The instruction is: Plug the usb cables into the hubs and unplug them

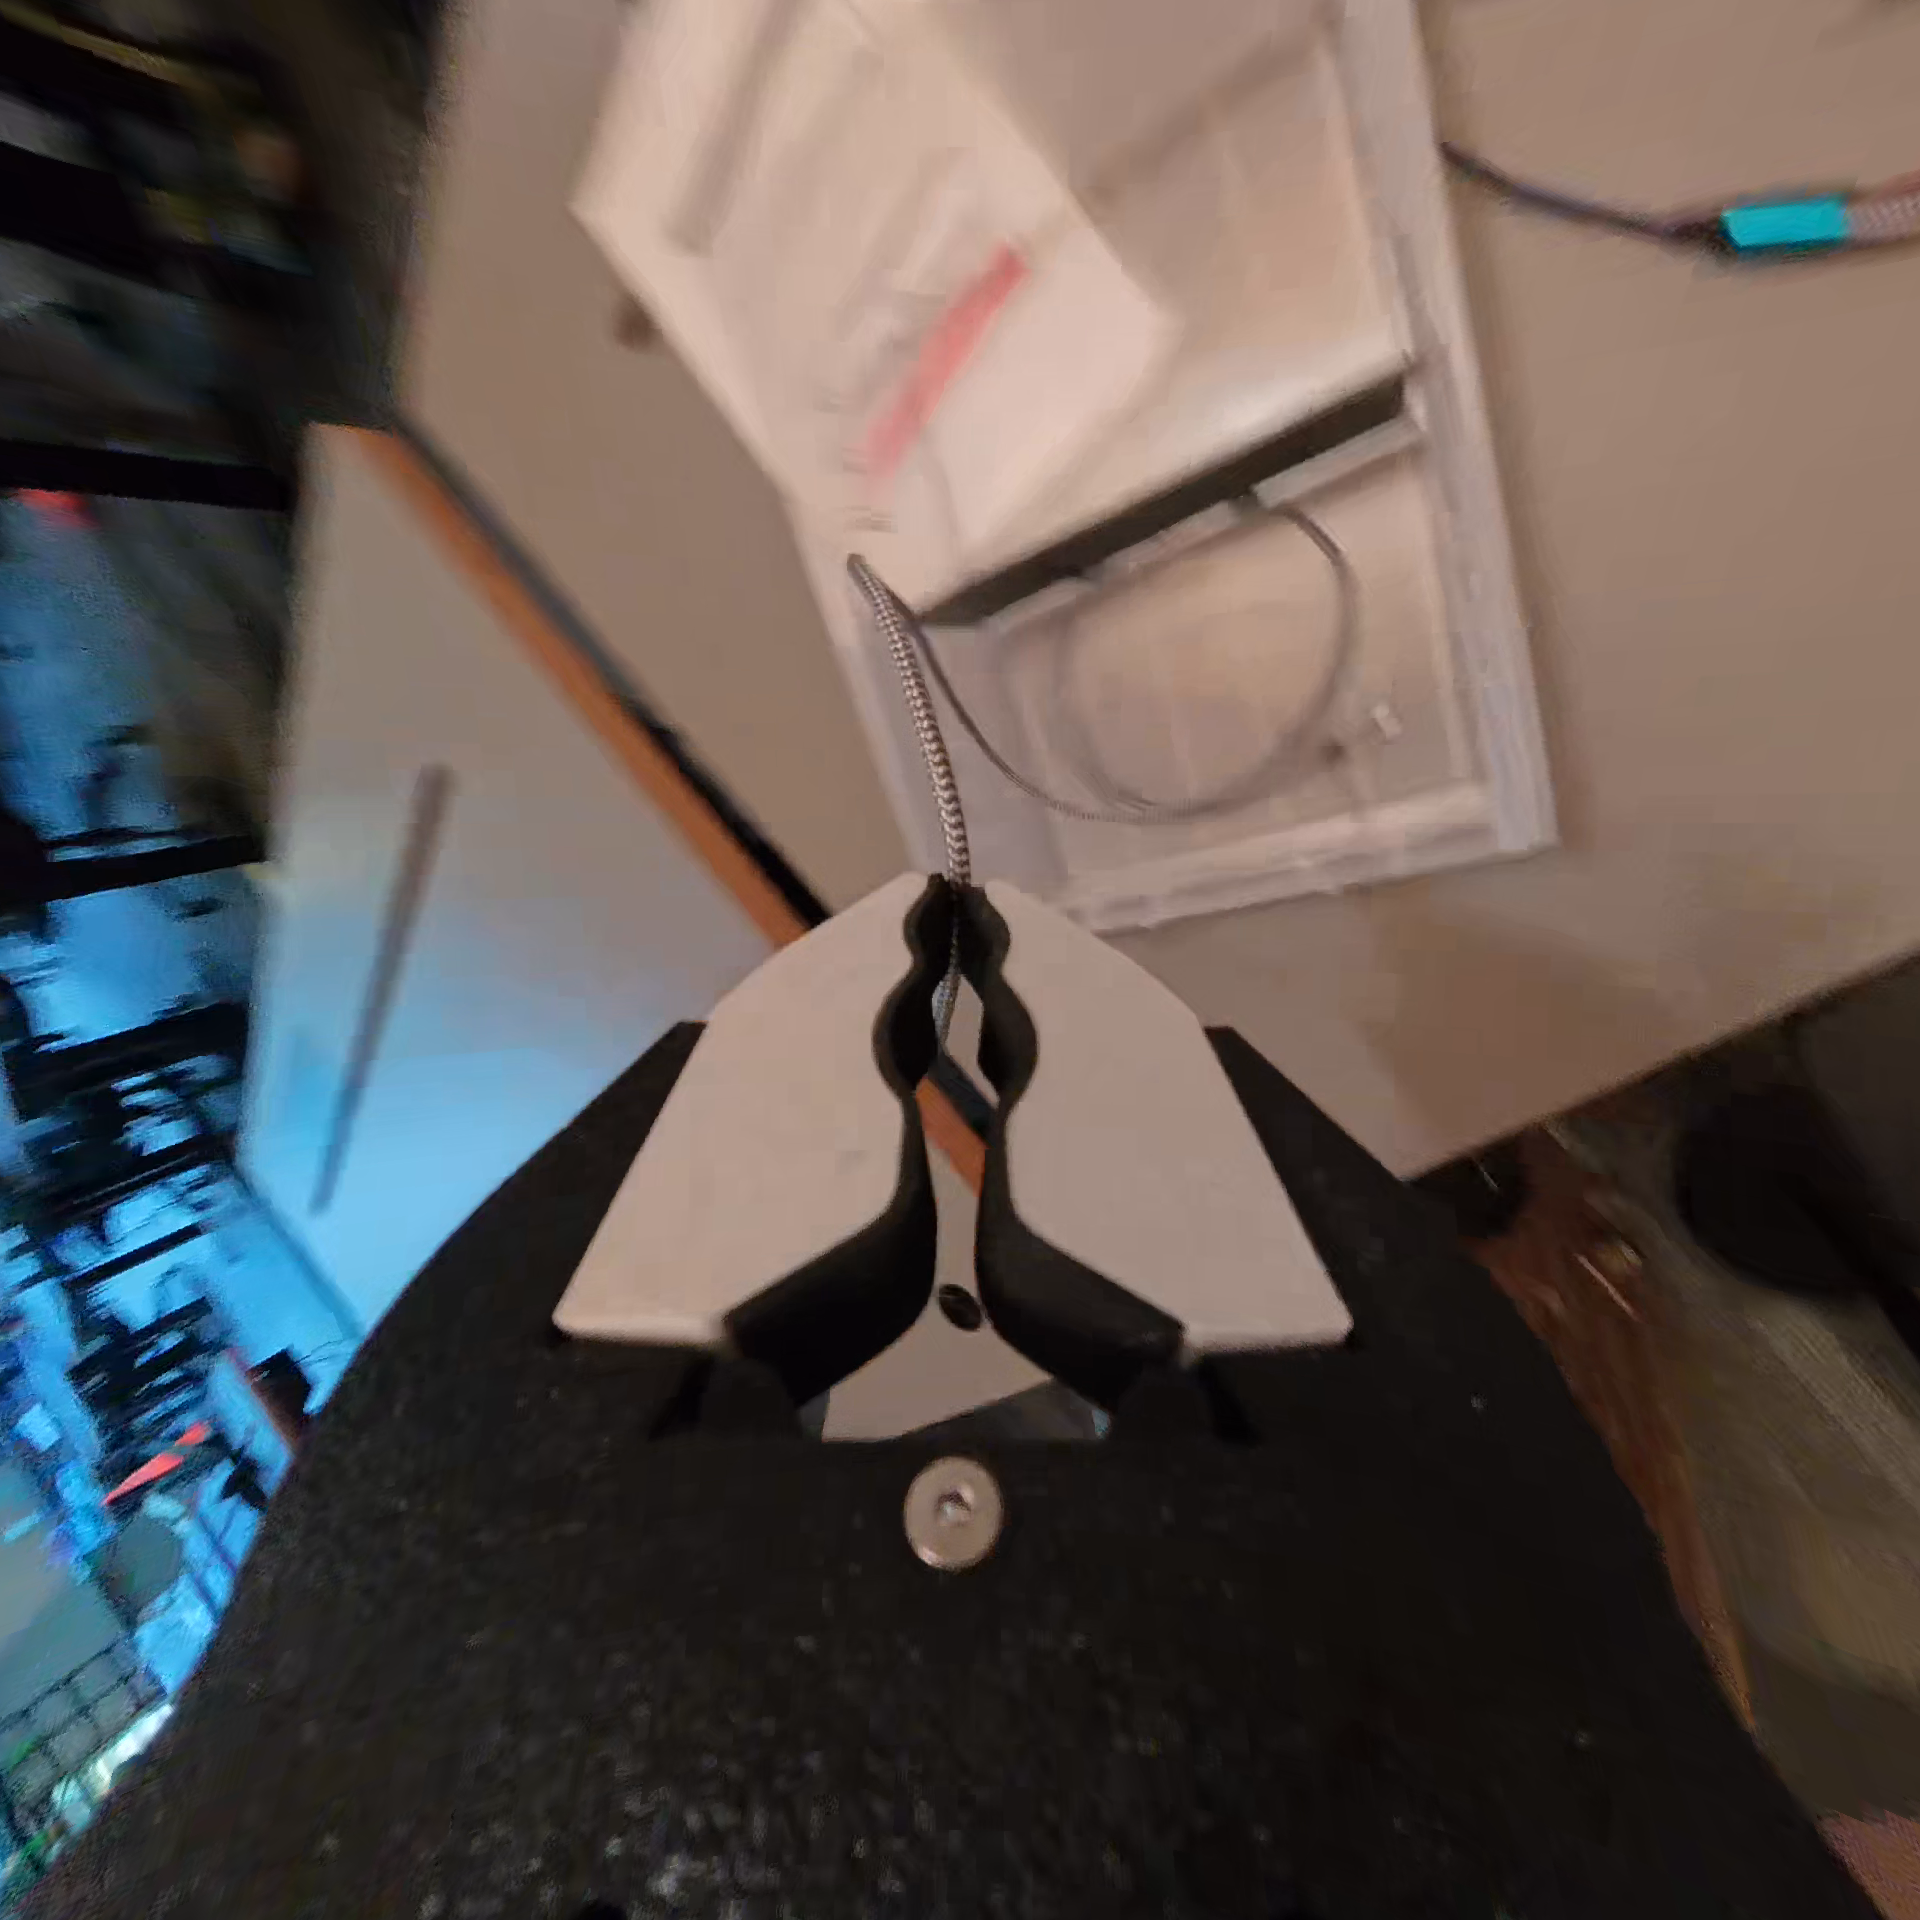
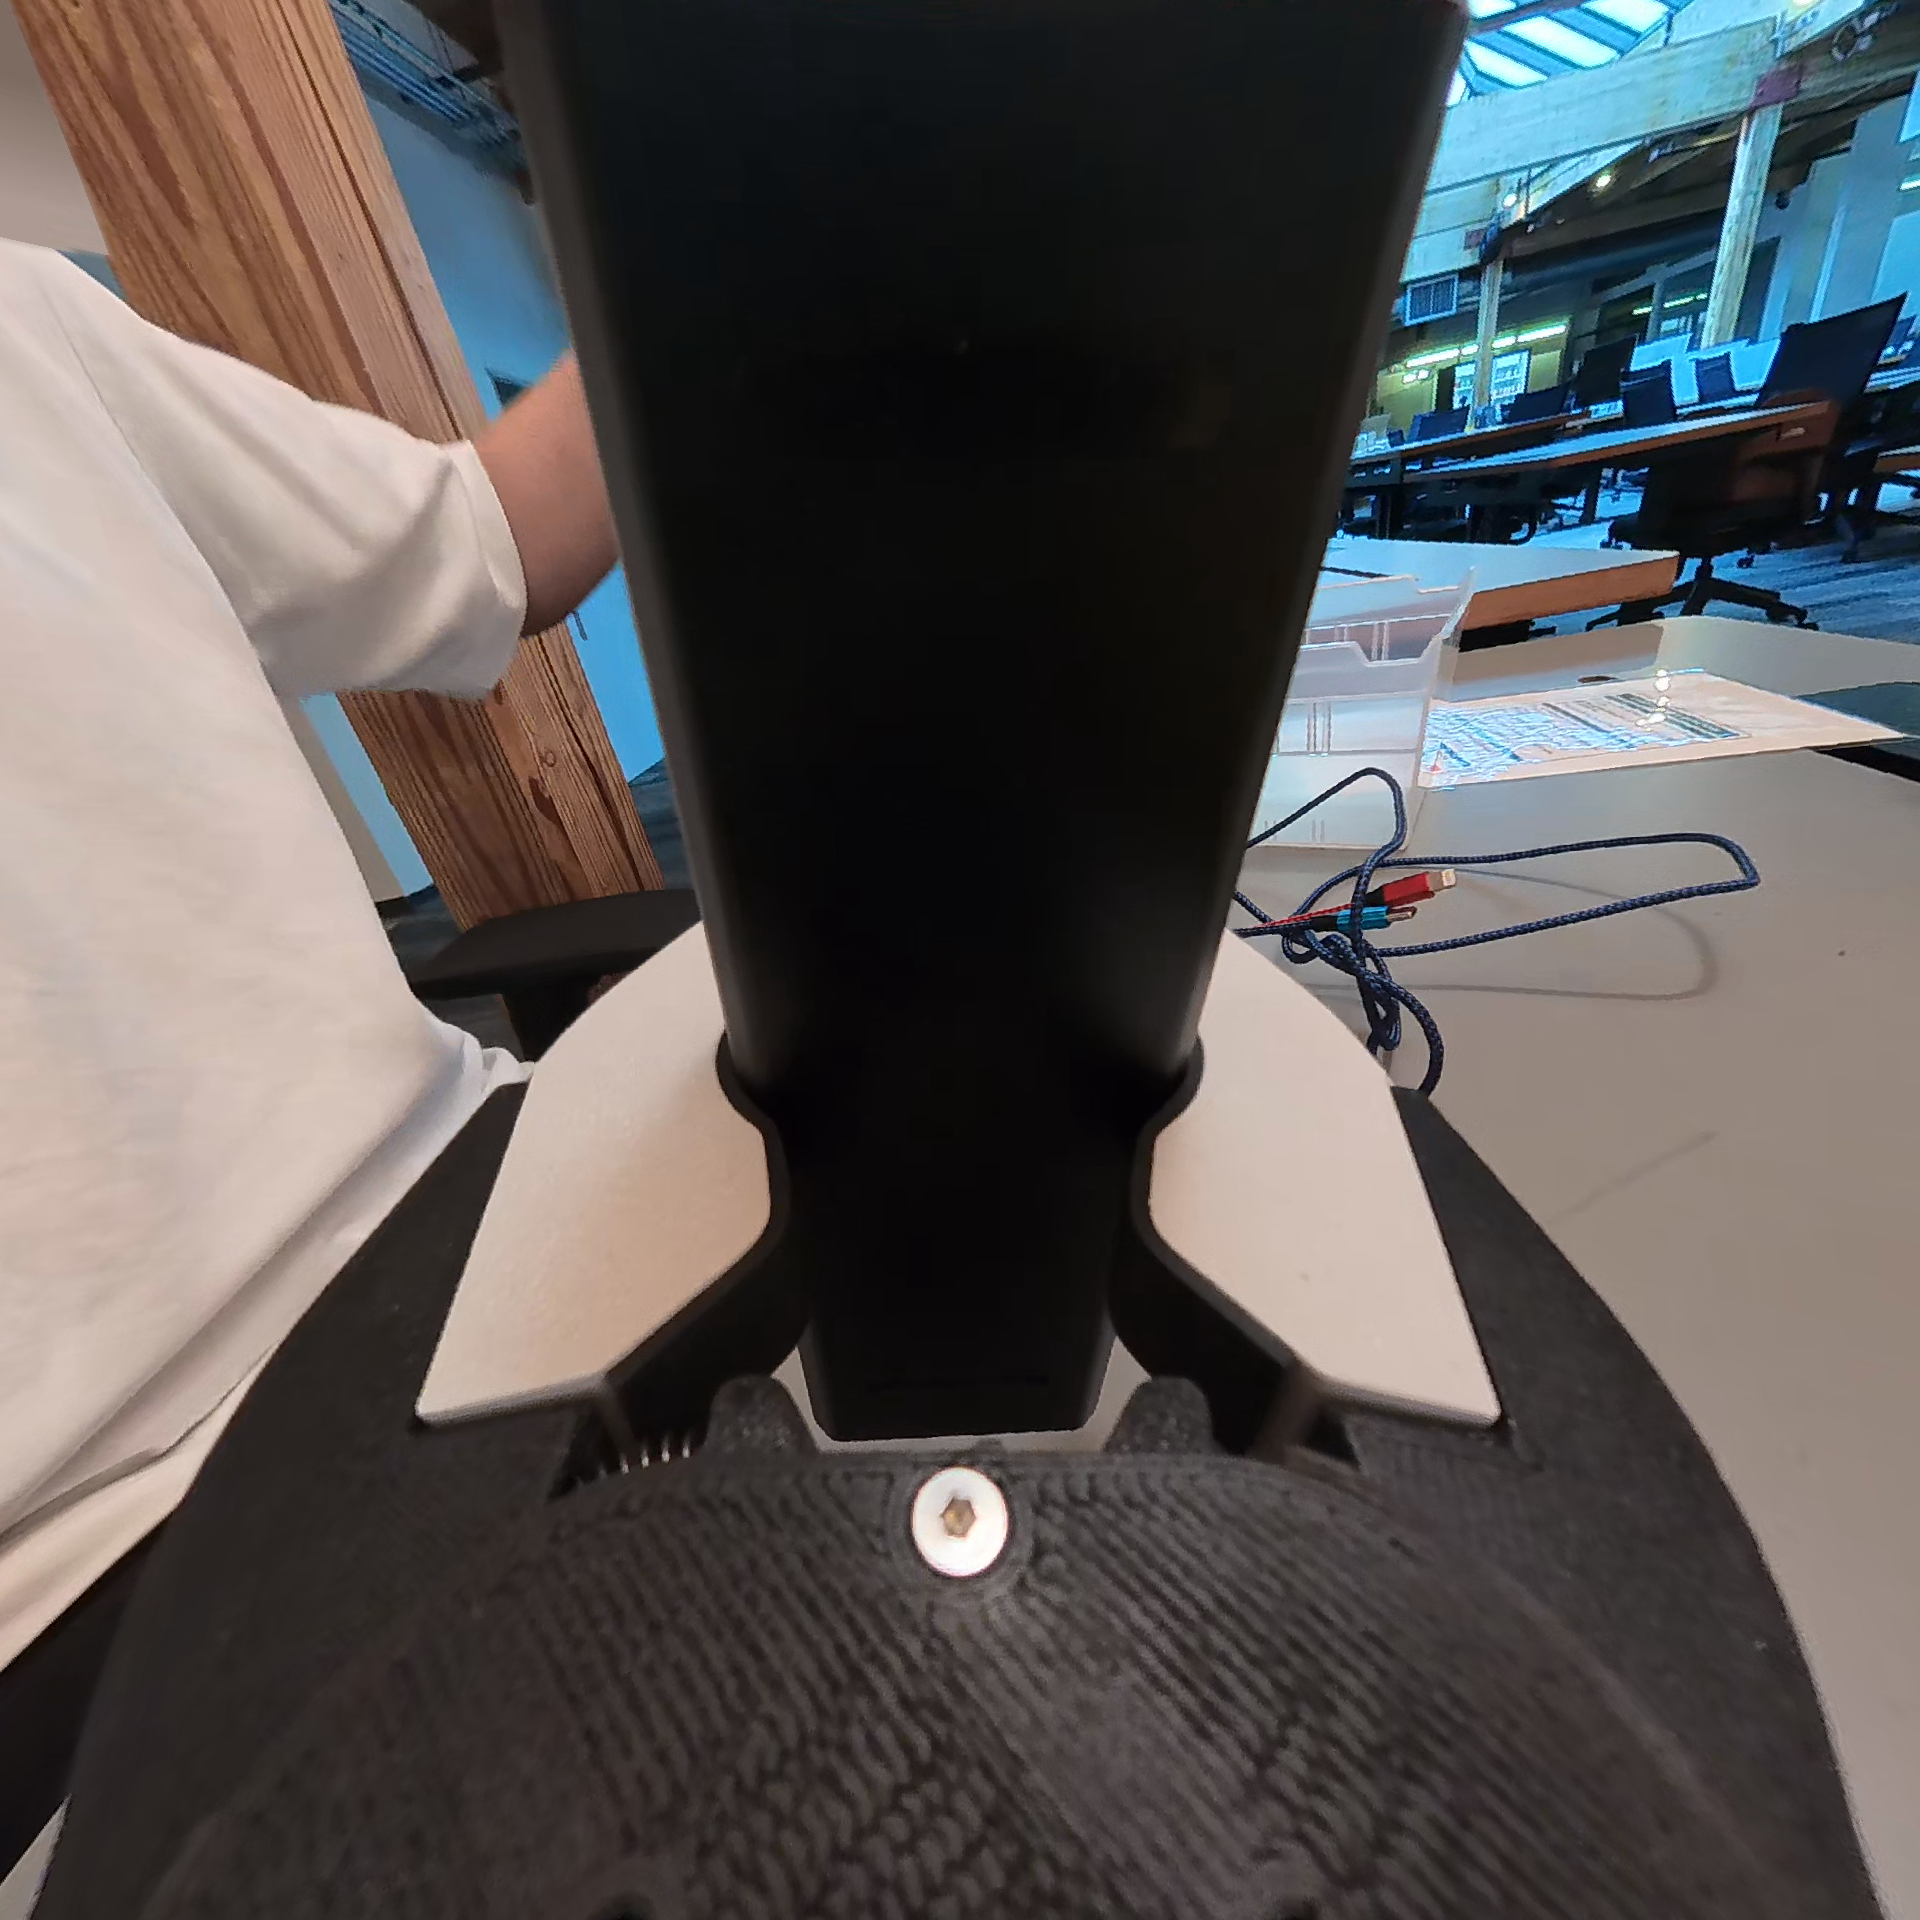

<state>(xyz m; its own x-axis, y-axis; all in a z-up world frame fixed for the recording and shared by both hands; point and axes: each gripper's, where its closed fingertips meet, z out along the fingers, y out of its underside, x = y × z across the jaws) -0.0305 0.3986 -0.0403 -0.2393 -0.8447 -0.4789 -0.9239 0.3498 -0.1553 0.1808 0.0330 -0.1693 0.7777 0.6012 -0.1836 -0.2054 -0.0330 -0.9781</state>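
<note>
In the left wrist view my left gripper (image 1: 954,896) is shut on a grey-and-white braided cable (image 1: 914,717). The cable rises from the fingertips, and its free end hangs over a clear tray (image 1: 1496,665). Inside the tray lies a black bar-shaped hub (image 1: 1164,509) with a thin grey cable (image 1: 1340,665) looped off it. In the right wrist view my right gripper (image 2: 961,1070) is shut on a long black hub (image 2: 966,520). It holds the hub upright, above the table, and the hub hides the middle of the view. The left wrist view is blurred by motion.
A blue braided cable (image 2: 1558,883) with red and teal connectors (image 2: 1392,904) lies tangled on the grey table (image 2: 1662,1195). A teal connector (image 1: 1782,223) lies right of the tray. White paper (image 1: 883,260) fills the tray's far part. Clear bins (image 2: 1371,665), a printed sheet (image 2: 1621,727), and a person's white sleeve (image 2: 260,623) are in view. The left gripper's tips are roughly 45 centimetres from the right gripper's.
</note>
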